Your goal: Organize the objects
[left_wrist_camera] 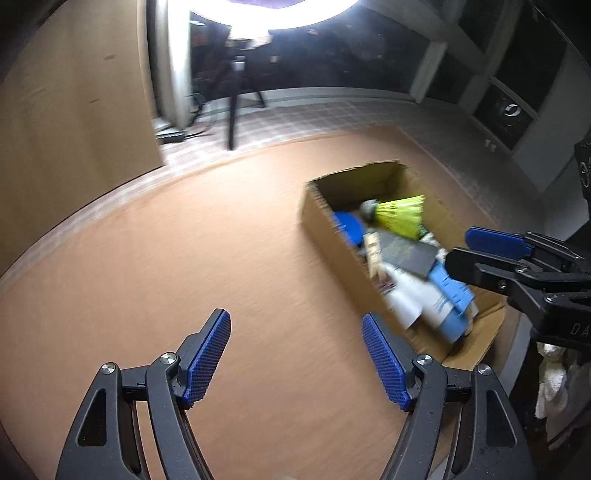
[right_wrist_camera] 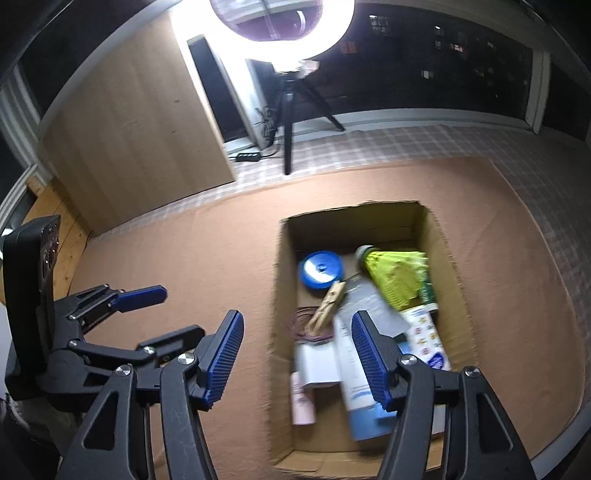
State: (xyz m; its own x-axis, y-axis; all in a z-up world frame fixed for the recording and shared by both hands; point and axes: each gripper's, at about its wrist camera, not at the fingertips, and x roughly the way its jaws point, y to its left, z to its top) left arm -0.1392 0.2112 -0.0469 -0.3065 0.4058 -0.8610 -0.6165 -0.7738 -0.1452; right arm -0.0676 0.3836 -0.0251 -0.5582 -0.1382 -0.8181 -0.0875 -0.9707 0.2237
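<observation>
1. The left claw (left_wrist_camera: 295,354) stands wide and empty over bare brown worktop (left_wrist_camera: 184,240).
2. The right claw (right_wrist_camera: 297,358) gapes empty above the cardboard box (right_wrist_camera: 448,280).
3. Blue lid (right_wrist_camera: 320,271), clothespin (right_wrist_camera: 328,304) and yellow shuttlecock (right_wrist_camera: 397,278) lie in the box.
4. Likely risk: either claw catching the box wall and shifting it.
5. No label is legible.

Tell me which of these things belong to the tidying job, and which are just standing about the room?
Part of the job:
- cardboard box
- blue round lid
- yellow shuttlecock
- wooden clothespin
- white and blue tube
- left tongs and right tongs, both empty

Just standing about:
- ring light
- tripod
- wooden panel
</observation>
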